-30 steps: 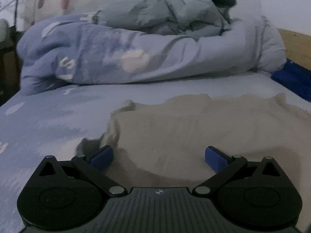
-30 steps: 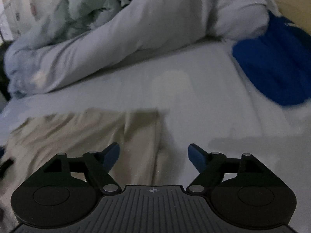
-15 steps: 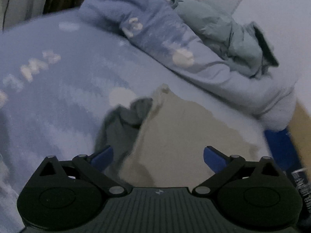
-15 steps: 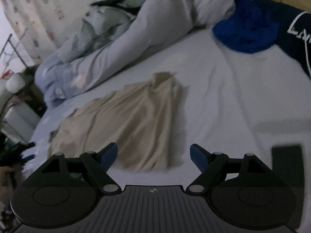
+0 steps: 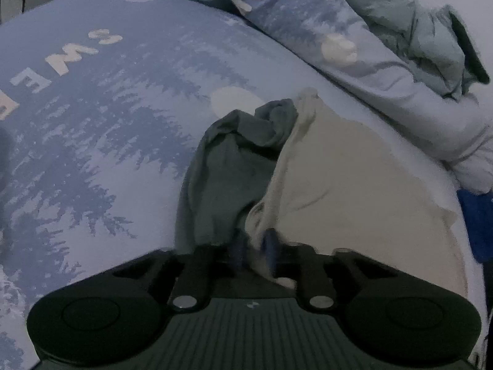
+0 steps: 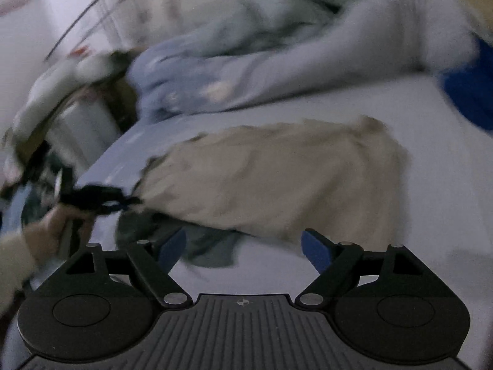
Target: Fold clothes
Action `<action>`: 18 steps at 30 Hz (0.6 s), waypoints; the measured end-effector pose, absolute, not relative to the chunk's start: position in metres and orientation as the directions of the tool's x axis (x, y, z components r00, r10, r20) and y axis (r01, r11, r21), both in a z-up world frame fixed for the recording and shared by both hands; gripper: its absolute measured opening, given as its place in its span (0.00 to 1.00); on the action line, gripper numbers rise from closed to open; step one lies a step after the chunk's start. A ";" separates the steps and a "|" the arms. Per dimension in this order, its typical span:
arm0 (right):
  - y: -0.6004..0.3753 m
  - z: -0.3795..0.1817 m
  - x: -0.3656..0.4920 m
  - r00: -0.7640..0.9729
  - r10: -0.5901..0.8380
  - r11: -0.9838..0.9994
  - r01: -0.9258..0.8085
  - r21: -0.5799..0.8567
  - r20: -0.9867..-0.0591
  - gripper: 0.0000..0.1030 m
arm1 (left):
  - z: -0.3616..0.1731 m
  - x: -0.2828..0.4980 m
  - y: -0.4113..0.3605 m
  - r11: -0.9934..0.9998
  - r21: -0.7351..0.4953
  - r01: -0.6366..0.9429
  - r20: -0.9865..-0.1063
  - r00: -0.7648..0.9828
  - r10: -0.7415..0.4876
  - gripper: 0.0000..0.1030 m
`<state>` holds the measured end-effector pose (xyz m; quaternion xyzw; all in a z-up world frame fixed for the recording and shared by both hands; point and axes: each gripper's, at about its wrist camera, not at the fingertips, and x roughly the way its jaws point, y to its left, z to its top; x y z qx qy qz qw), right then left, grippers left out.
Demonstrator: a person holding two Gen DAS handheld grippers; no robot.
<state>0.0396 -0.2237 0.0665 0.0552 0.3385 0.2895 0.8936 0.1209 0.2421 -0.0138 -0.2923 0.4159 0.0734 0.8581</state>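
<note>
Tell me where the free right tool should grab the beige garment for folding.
Take the beige garment at its near edge, which the open right tool already faces. That edge lies flat and unpinned on the bed sheet, while the left tool already pinches the opposite end.

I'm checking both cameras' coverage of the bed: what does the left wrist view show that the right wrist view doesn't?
Only the left wrist view shows the lettering on the bedsheet and the left gripper close up; its jaws have just been closing and now pinch the beige garment. Only the right wrist view shows the open right gripper and the hand holding the left gripper. Both show the beige garment, the grey garment and the duvet.
</note>
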 end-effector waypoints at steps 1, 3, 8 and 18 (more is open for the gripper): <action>-0.200 0.067 0.043 0.598 0.569 0.811 -0.523 0.263 -0.564 0.82 | -0.013 0.120 0.245 0.811 -0.457 -0.366 -0.750 0.649 -0.129 0.11; -0.153 0.067 0.051 0.584 0.599 0.773 -0.602 0.203 -0.548 0.82 | -0.008 0.118 0.250 0.796 -0.485 -0.362 -0.735 0.661 -0.148 0.10; -0.032 0.050 0.066 0.571 0.648 0.656 -0.755 -0.012 -0.505 0.82 | 0.005 0.110 0.258 0.751 -0.557 -0.356 -0.706 0.679 -0.201 0.10; 0.089 0.013 0.086 0.633 0.624 0.560 -0.771 -0.303 -0.458 0.73 | 0.028 0.113 0.266 0.720 -0.617 -0.317 -0.673 0.686 -0.275 0.10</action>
